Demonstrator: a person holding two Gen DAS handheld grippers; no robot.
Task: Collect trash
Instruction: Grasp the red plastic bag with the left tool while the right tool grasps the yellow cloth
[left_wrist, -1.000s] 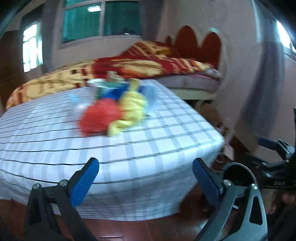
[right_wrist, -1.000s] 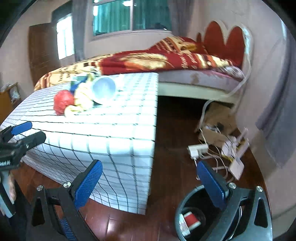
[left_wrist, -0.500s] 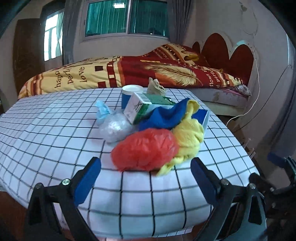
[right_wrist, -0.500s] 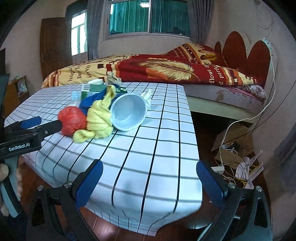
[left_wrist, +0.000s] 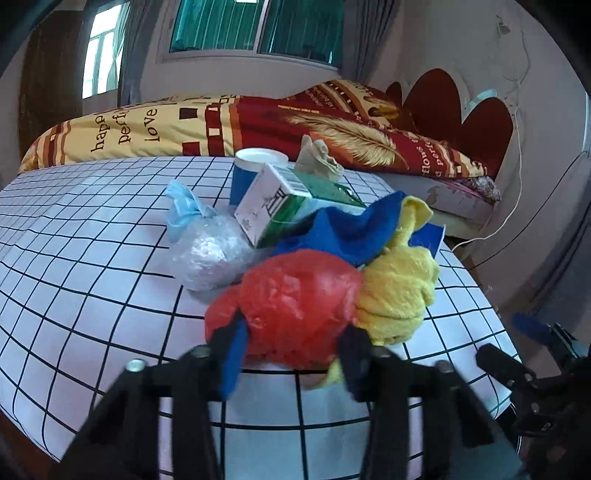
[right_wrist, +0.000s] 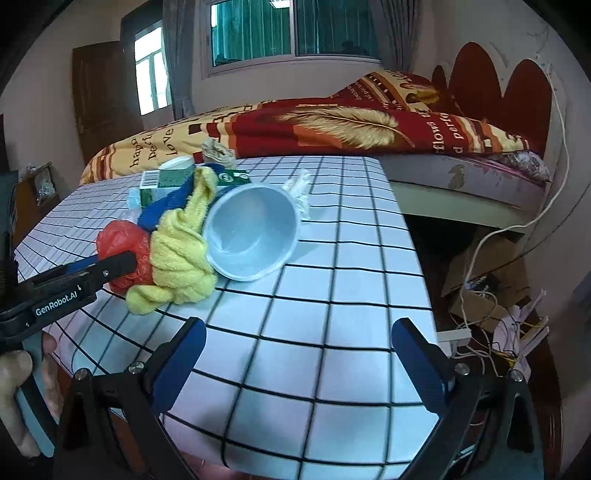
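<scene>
Left tool (left_wrist: 291, 354), wide a moment ago, is closing on crumpled red plastic bag (left_wrist: 295, 299); right tool (right_wrist: 299, 354) wide, holding nothing

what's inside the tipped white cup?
Nothing visible: the white cup lies on its side, mouth toward the right wrist camera, inner wall bare. Whatever lies under it on the checked cloth is hidden.
</scene>
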